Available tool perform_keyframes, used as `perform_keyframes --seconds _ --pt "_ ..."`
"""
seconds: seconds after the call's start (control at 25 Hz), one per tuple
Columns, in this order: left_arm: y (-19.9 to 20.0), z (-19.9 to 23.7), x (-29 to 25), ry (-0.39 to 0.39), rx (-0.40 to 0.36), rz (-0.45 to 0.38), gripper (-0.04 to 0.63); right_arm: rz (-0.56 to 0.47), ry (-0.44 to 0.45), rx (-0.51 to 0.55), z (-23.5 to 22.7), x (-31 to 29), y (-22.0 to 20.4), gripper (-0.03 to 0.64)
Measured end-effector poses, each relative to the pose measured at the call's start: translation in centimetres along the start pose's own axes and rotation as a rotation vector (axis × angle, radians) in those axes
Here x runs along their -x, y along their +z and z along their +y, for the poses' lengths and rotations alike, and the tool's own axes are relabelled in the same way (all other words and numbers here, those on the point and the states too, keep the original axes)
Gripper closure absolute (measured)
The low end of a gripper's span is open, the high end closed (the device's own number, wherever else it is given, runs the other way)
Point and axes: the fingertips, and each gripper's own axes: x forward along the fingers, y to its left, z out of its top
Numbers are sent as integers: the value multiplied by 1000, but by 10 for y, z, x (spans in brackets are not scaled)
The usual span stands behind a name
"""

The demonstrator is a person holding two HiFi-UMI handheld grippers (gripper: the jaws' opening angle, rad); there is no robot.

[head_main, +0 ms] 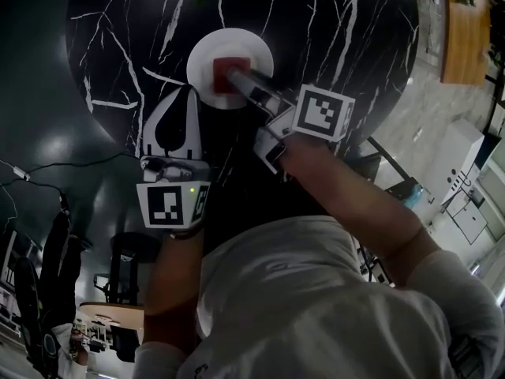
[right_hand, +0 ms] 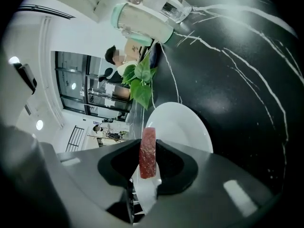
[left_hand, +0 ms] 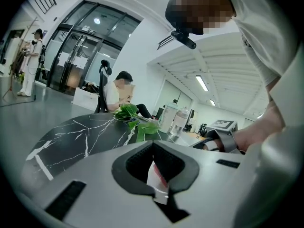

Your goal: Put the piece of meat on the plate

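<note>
A red slab of meat (head_main: 223,82) hangs on edge over the middle of a white plate (head_main: 203,54) on the black marble table (head_main: 339,46). My right gripper (head_main: 233,73) is shut on it. In the right gripper view the meat (right_hand: 147,153) stands between the pads above the plate (right_hand: 183,125); I cannot tell whether it touches. My left gripper (head_main: 188,91) lies just left of the plate and points at its rim. Its jaws stand a narrow slit apart with nothing between them. Through that slit in the left gripper view (left_hand: 153,146) I see the plate (left_hand: 154,180).
Green leaves (left_hand: 137,120) lie at the far side of the table, also in the right gripper view (right_hand: 140,87). A pale lidded jar (right_hand: 142,20) and a clear bottle (left_hand: 178,120) stand near them. A seated person (left_hand: 114,91) is behind. The table edge (head_main: 118,125) runs close by my left gripper.
</note>
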Motion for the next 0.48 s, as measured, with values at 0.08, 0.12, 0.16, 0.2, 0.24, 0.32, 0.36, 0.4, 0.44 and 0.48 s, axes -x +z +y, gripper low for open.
perform_keyframes --seconds 0.08,0.12,0.16,0.2,0.24,0.32,0.36,0.4,0.44,0.48 --pt "-1 1 2 -1 4 3 588 10 -24 17 0 -1 -2 525" --pt "-2 1 3 -1 5 5 588 21 -44 31 0 -1 -3 525" --pt "-3 0 3 -3 9 8 588 32 -67 50 0 0 -4 525" --pt "-5 -2 4 -5 14 10 588 41 -90 77 0 1 -5 523" --pt "-6 -2 4 -8 20 10 588 47 -110 113 1 1 -5 523" --pt "-5 -1 6 -15 21 8 588 53 -142 200 4 0 -5 514" --pt "-4 0 7 -18 21 8 588 56 -157 246 6 -1 -6 509" --pt "-4 2 9 -21 21 9 588 59 -172 293 7 -2 -6 499" --pt "-5 3 10 -25 21 11 588 62 -188 341 9 -3 -6 490" --pt "-4 4 12 -26 20 11 588 64 -203 388 10 -3 -5 486"
